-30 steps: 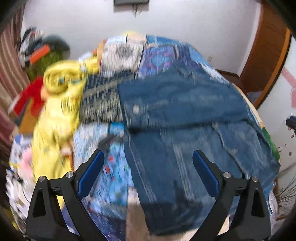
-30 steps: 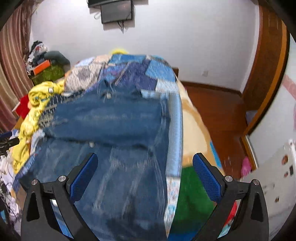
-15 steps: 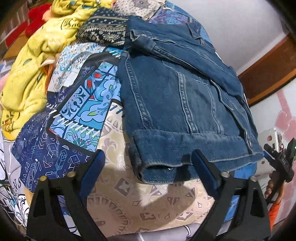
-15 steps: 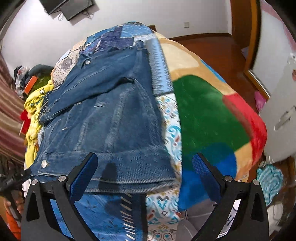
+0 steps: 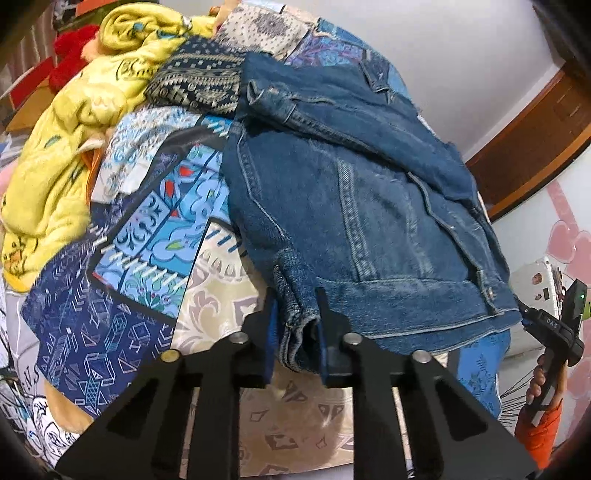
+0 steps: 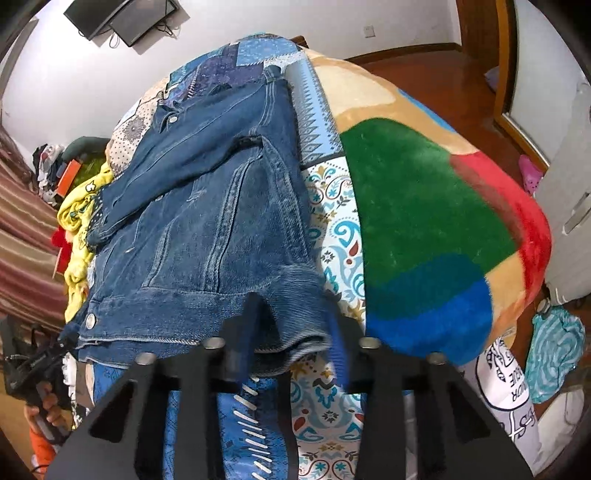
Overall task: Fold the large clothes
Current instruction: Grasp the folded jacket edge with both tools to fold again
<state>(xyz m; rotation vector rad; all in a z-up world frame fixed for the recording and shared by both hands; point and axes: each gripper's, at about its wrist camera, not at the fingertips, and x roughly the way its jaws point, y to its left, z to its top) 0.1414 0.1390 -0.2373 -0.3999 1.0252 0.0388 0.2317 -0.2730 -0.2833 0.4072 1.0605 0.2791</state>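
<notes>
A blue denim jacket (image 5: 351, 206) lies flat on the patterned bedspread (image 5: 147, 236), one sleeve folded across its upper part. My left gripper (image 5: 295, 314) is shut on the jacket's near left hem corner. In the right wrist view the jacket (image 6: 207, 221) spreads away from me, and my right gripper (image 6: 291, 321) is shut on the near right hem corner, the cloth bunched between the fingers. The right gripper also shows at the far right of the left wrist view (image 5: 554, 325).
A yellow garment (image 5: 74, 140) and a dark patterned cloth (image 5: 199, 81) are piled left of the jacket. A green, red and blue blanket (image 6: 424, 229) covers the bed's right side. A wooden door (image 5: 535, 129) and a wall television (image 6: 122, 18) stand beyond.
Both grippers have dropped to the jacket's near hem and closed from wide open onto its two corners. The hem cloth is now bunched between the fingers.
</notes>
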